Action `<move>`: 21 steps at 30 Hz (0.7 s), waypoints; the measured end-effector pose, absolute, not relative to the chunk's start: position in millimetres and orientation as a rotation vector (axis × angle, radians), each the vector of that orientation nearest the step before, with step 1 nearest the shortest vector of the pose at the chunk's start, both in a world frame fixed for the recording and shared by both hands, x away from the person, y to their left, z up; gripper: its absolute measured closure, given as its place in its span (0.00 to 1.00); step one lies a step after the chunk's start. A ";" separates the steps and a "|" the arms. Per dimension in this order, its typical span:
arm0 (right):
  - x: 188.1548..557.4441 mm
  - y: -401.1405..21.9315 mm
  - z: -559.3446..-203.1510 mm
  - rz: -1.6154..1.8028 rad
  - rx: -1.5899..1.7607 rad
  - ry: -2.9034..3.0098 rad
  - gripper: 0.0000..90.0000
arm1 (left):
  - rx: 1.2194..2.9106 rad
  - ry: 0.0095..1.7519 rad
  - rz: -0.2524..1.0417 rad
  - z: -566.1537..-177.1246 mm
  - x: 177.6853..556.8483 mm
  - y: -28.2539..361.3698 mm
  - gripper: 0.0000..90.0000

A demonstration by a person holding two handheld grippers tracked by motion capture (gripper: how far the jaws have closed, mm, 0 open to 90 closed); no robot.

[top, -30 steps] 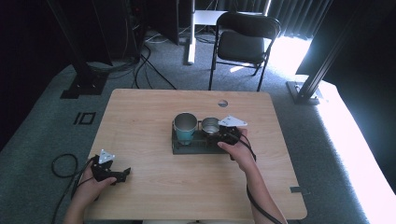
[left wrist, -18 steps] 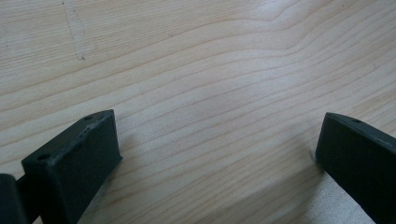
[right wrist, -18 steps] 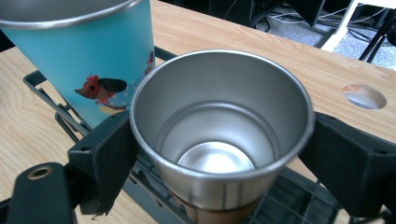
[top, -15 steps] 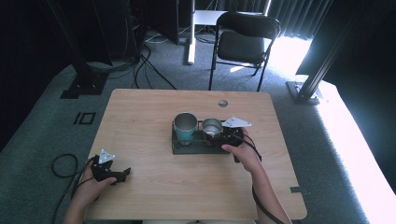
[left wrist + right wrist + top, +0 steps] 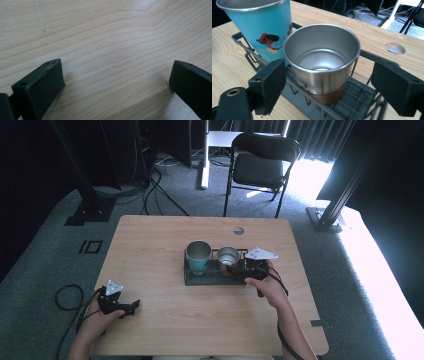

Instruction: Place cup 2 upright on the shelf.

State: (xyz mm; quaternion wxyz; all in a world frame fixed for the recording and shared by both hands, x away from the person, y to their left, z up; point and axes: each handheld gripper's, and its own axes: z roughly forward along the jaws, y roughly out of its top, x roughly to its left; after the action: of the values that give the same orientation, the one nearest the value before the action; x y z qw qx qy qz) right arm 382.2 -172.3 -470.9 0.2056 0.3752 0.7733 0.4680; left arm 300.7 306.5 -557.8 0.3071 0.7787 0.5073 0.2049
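Right gripper view: our right gripper [image 5: 329, 82] straddles the steel cup [image 5: 322, 60] in the wire rack [image 5: 367, 53], jaws wide, not yet gripping; teal tumbler [image 5: 262, 22] beside. Left gripper [image 5: 112, 82] open, empty, on tabletop [image 5: 100, 30].

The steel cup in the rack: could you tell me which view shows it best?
The right gripper view: the steel cup sits close between the open right gripper jaws, empty, brown-based. The high view shows it small; the left gripper view shows bare table.
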 end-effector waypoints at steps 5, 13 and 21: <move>377.7 -180.1 -468.5 1.314 1.052 2.139 0.14 | 2.059 1.342 0.542 -557.8 300.7 306.5 0.00; 372.0 -191.3 -467.5 1.316 1.065 2.125 0.14 | 2.060 1.341 0.543 -557.8 300.7 306.5 0.00; 365.1 -211.8 -473.6 1.304 1.111 2.092 0.14 | 2.060 1.342 0.542 -557.8 300.7 306.4 0.00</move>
State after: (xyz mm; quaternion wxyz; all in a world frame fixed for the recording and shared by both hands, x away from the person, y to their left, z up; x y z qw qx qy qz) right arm 365.1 -211.8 -473.6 0.2171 0.4010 0.7553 0.4707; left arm 300.7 306.4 -557.8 0.3071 0.7786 0.5073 0.2051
